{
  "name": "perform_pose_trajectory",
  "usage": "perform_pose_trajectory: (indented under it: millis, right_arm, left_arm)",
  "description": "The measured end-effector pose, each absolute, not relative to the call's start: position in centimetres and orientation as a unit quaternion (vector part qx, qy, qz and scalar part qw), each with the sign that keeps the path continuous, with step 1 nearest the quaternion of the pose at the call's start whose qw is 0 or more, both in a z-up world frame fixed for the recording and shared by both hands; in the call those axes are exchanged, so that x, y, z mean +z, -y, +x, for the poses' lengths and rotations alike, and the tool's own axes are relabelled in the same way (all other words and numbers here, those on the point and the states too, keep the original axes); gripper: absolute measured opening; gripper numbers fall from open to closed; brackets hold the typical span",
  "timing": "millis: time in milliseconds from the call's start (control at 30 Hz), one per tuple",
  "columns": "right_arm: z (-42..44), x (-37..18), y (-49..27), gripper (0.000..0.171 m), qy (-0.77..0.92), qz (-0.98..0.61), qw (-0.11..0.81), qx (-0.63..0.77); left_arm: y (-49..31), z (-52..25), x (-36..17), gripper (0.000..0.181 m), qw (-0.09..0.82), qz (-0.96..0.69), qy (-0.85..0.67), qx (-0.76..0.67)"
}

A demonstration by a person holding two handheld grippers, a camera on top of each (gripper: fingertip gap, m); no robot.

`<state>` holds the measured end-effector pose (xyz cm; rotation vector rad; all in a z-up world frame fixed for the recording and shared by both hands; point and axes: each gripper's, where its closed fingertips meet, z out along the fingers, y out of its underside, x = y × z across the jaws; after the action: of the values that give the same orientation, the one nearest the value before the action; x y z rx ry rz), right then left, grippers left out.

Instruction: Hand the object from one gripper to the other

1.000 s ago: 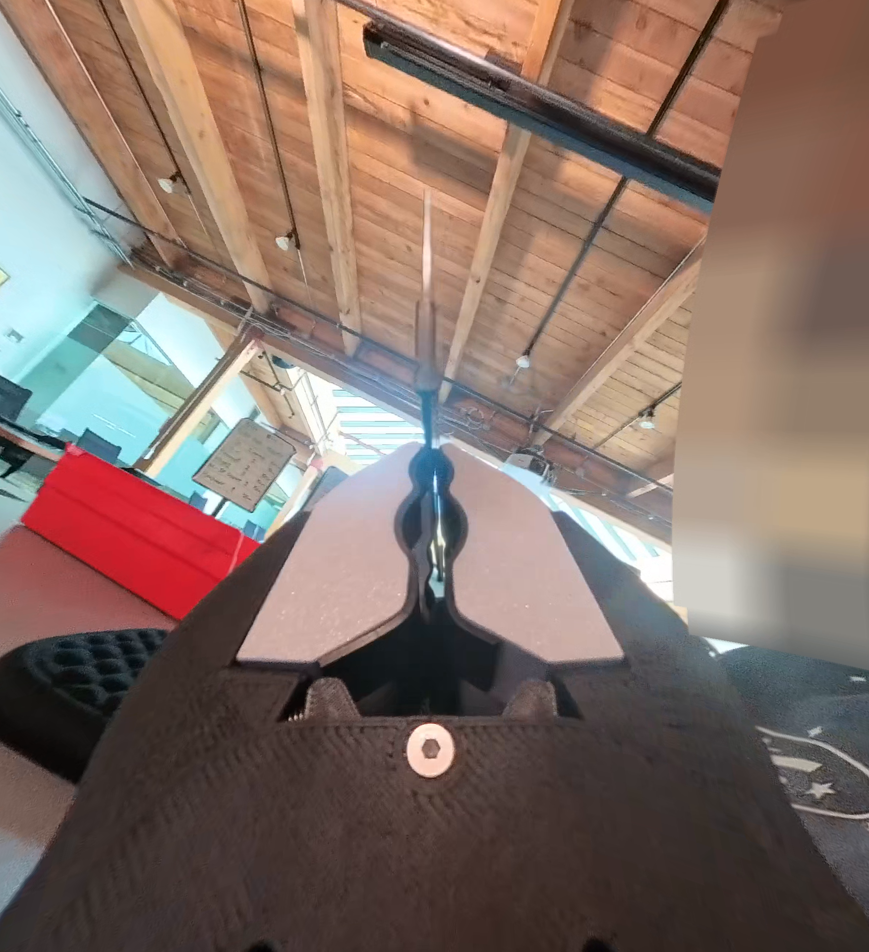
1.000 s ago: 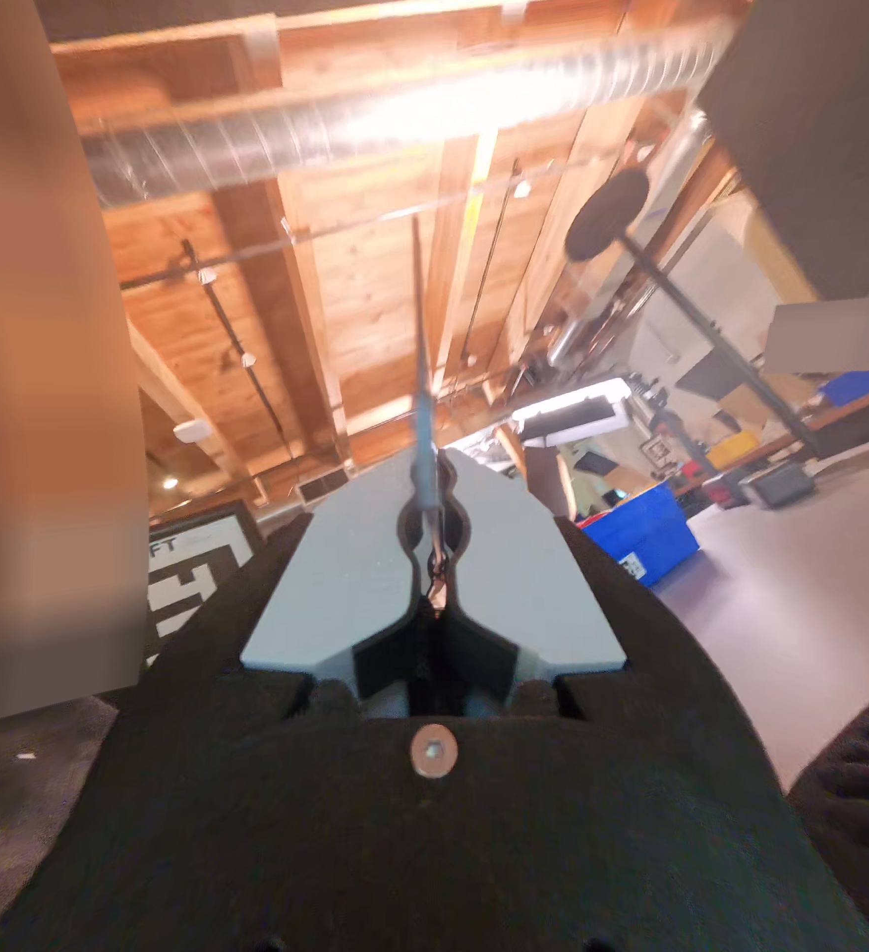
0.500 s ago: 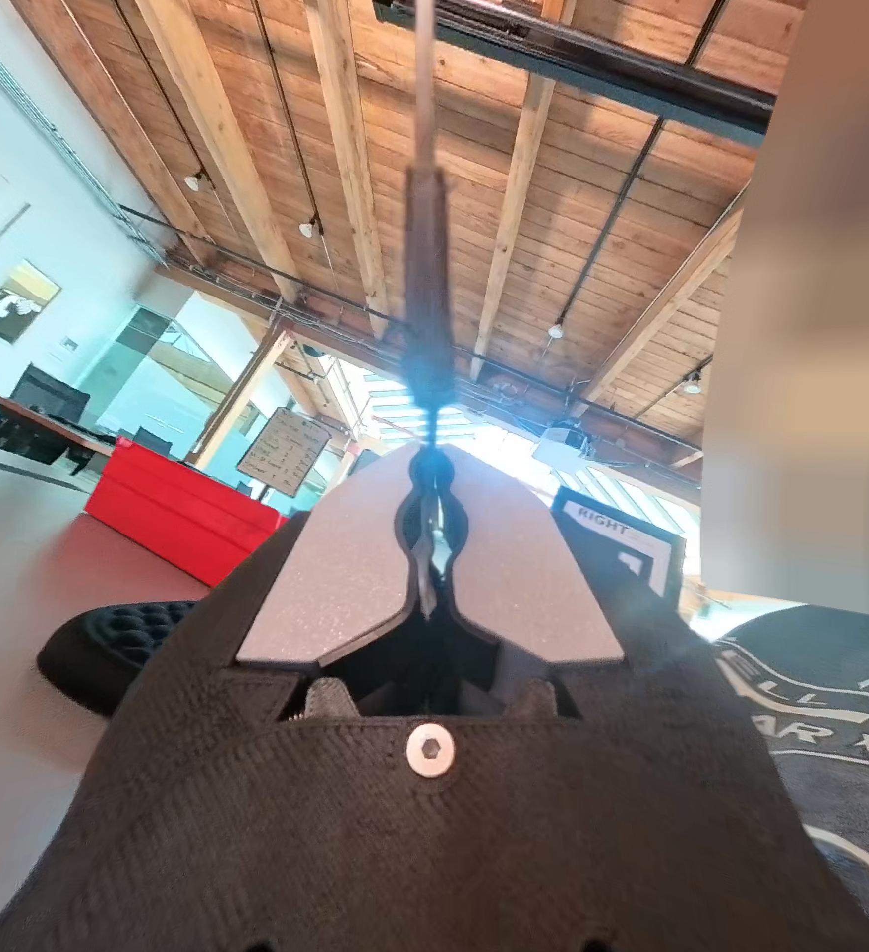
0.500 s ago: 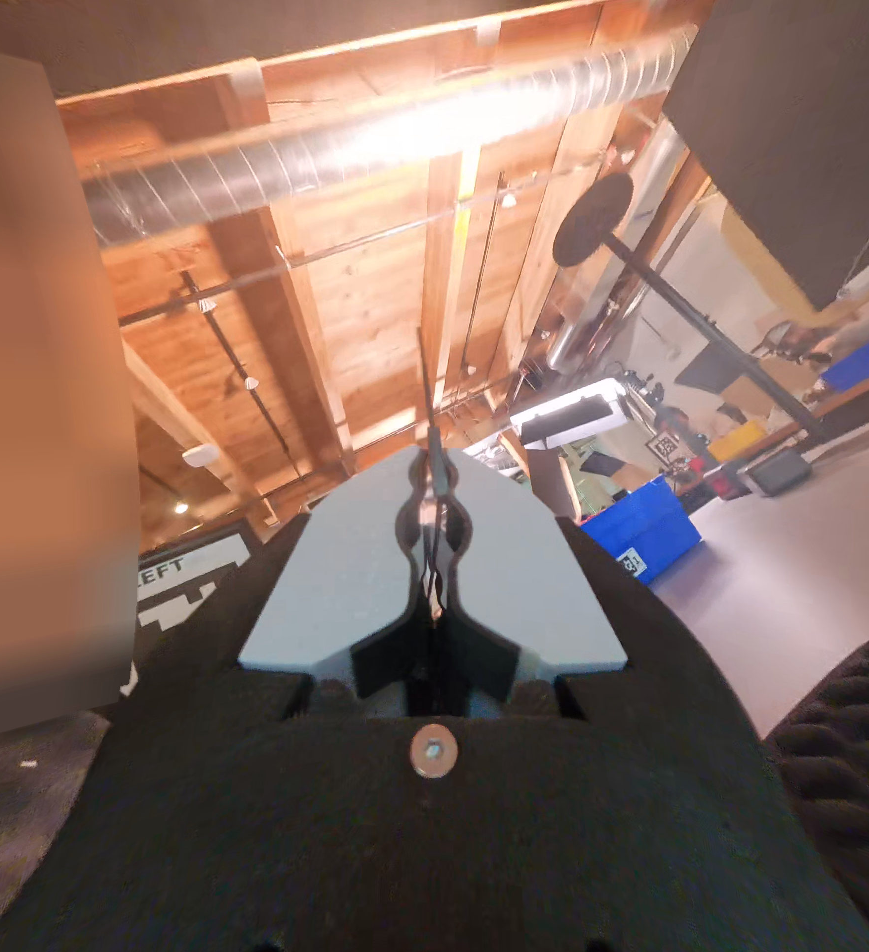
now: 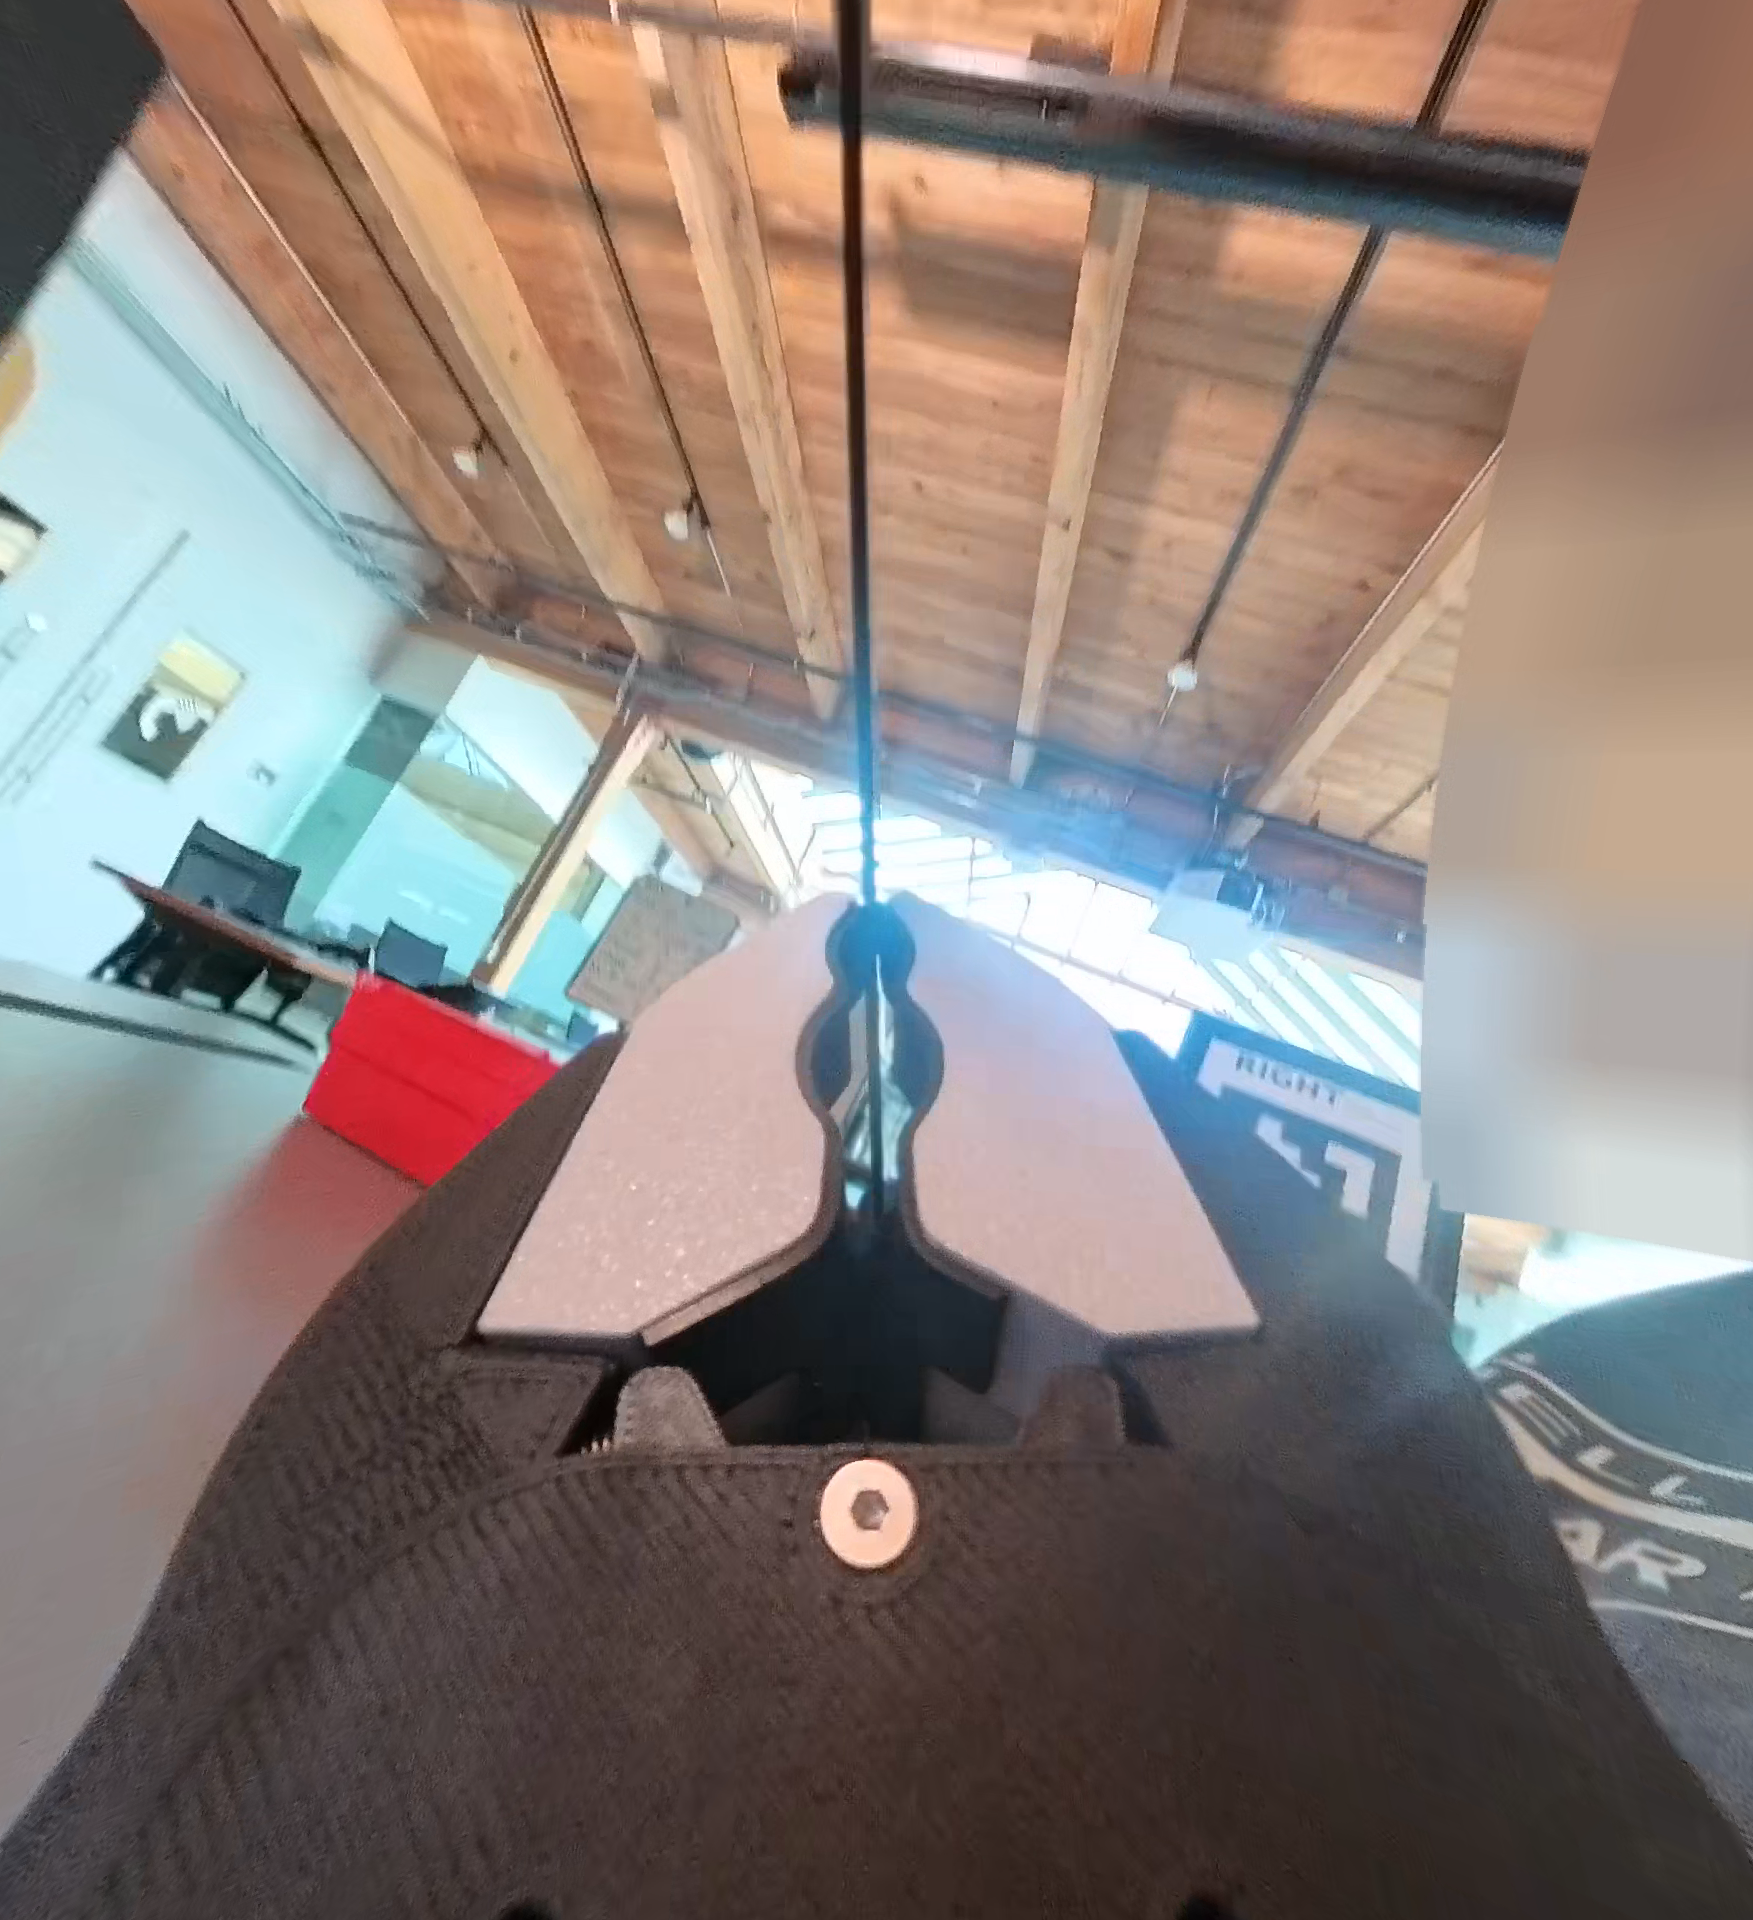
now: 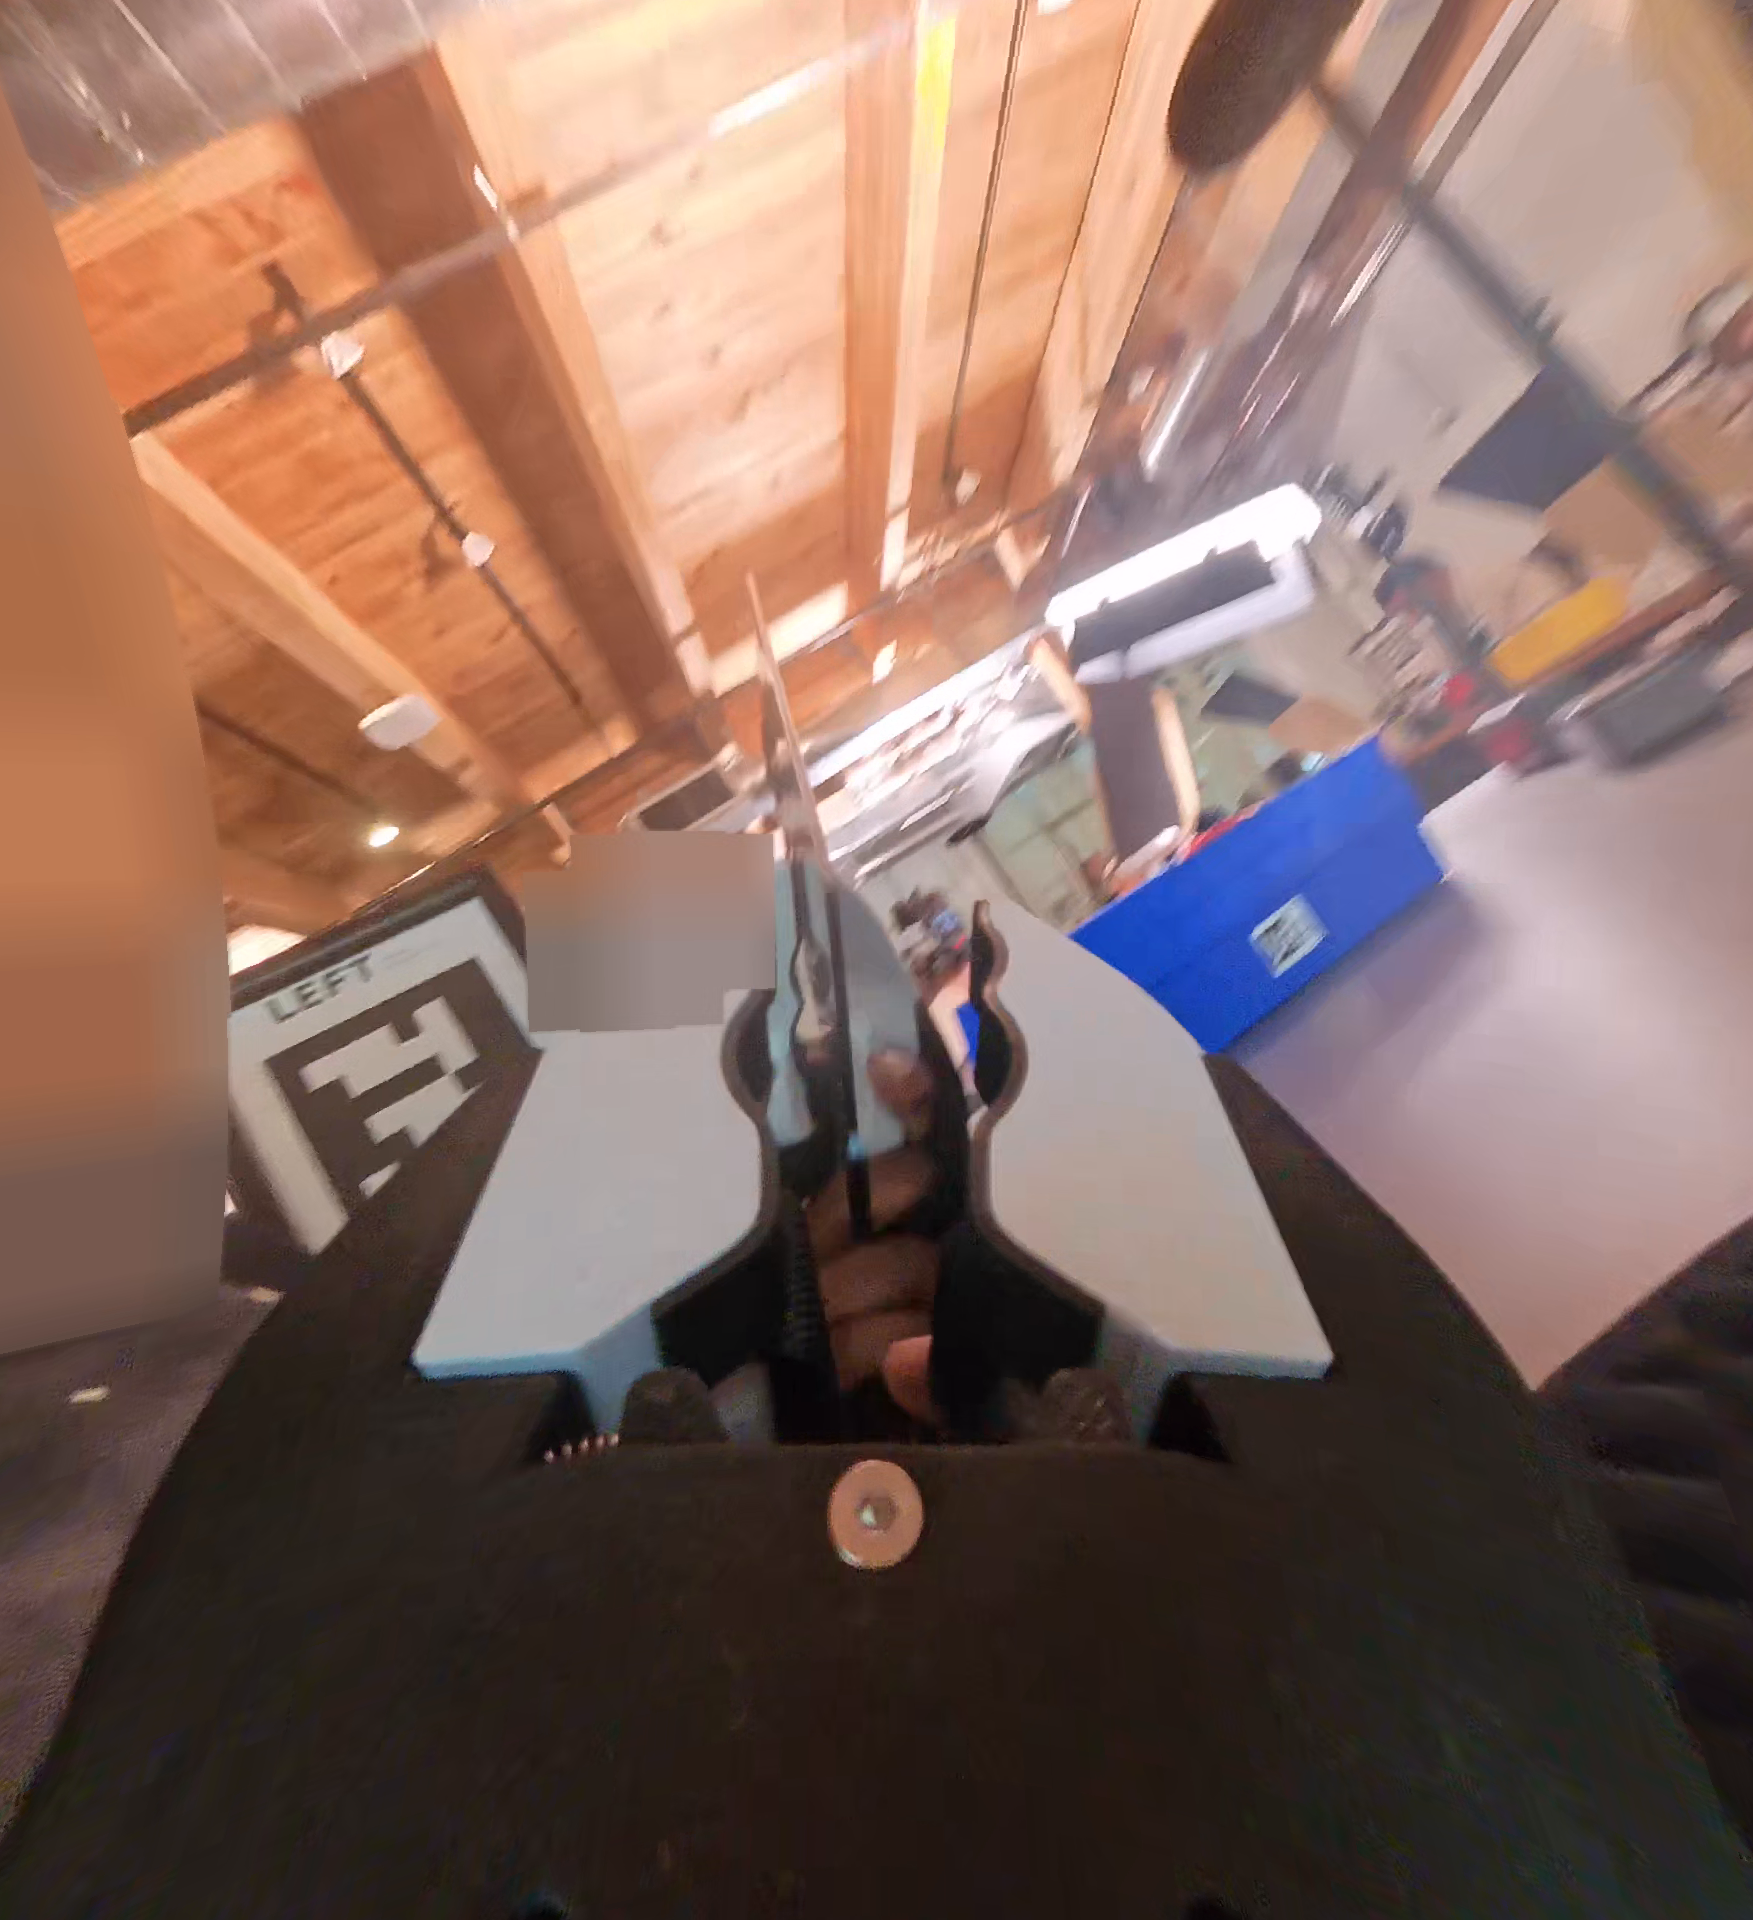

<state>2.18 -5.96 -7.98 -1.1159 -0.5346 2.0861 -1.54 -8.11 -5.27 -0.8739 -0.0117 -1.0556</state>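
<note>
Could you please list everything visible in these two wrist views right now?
Thin tool: one, dark, pointing towards the ceiling.
Box: one, red, far left on the table.
Bin: one, blue, right side of the table.
Table: one, grey, below.
Ceiling: one, wooden beams, overhead.
Hand: one, behind the right fingers' gap.
Left hand-held gripper: one, black and grey, shut on the tool.
Right hand-held gripper: one, black and grey, open.

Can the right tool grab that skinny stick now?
Probably yes. The right tool is open, and the thin rod stands between its fingers with nothing blocking. The left tool is shut on it.
</note>
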Motion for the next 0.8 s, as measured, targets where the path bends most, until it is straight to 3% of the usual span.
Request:
perform_pose_trajectory:
  millis: [100, 167, 400, 700, 800]
  right_arm:
    - [4.0, -6.6, 4.7, 0.035, 0.202, -0.399, 0.403, 0.799]
    - [4.4, -6.2, 5.6, 0.002, 0.241, -0.372, 0.383, 0.811]
    - [3.5, -6.9, 6.6, 0.001, 0.227, -0.373, 0.359, 0.825]
    - [4.4, -6.9, 6.5, 0.033, 0.357, -0.396, 0.290, 0.795]
    - [5.6, -7.0, 7.4, 0.035, 0.422, -0.391, 0.259, 0.776]
  left_arm:
    - [7.6, 0.1, -5.9, 0.001, 0.743, -0.436, -0.022, -0.507]
    - [7.4, 0.9, -6.1, 0.001, 0.725, -0.447, -0.032, -0.523]
    - [6.8, 3.1, -7.3, 0.002, 0.695, -0.469, -0.046, -0.543]
    - [7.5, 5.8, -8.6, 0.002, 0.624, -0.557, -0.152, -0.525]
    - [7.9, 7.4, -9.9, 0.001, 0.582, -0.589, -0.193, -0.527]
